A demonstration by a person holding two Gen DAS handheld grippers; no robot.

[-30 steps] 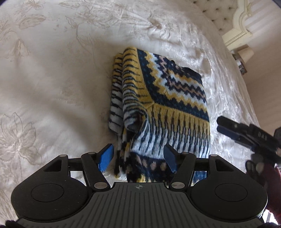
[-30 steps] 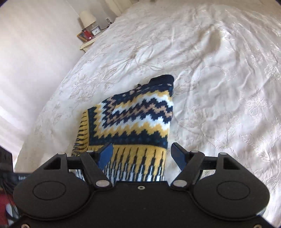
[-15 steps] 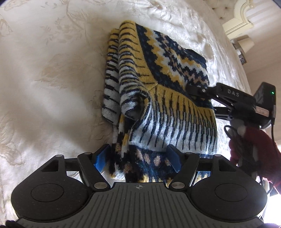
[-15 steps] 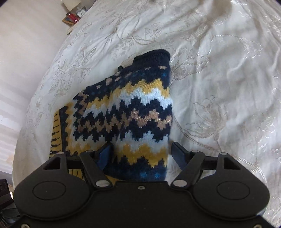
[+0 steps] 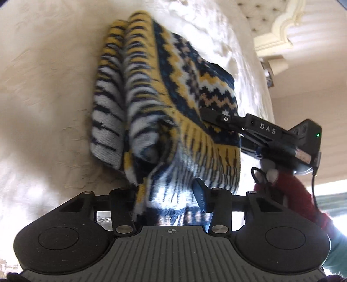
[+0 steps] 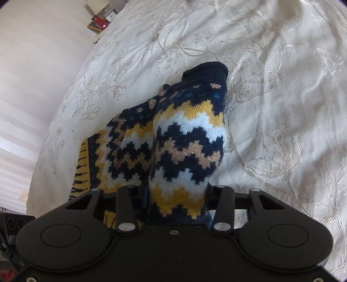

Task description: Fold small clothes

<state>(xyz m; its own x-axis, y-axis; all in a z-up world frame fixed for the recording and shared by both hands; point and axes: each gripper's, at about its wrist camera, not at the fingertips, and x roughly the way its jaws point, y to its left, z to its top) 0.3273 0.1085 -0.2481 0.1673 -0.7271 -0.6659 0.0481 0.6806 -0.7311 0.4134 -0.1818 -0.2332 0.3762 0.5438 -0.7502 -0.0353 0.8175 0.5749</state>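
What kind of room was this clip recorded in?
Most likely a bedroom. The navy, yellow and white patterned knit sweater lies on a cream floral-embroidered bedspread, a cream tufted headboard stands behind it, and a bedside table with a small clock sits by the wall.

Bed covered by a cream bedspread (image 6: 271,91) with embroidered floral pattern. Tufted cream headboard (image 5: 260,13) at far right in left view. Bedside table (image 6: 98,21) carrying 1 clock, far left. Walls pale; daylight bright.

Home bedroom, cream embroidered bedspread (image 6: 271,65), tufted headboard (image 5: 258,13), bedside table with clock (image 6: 110,15)
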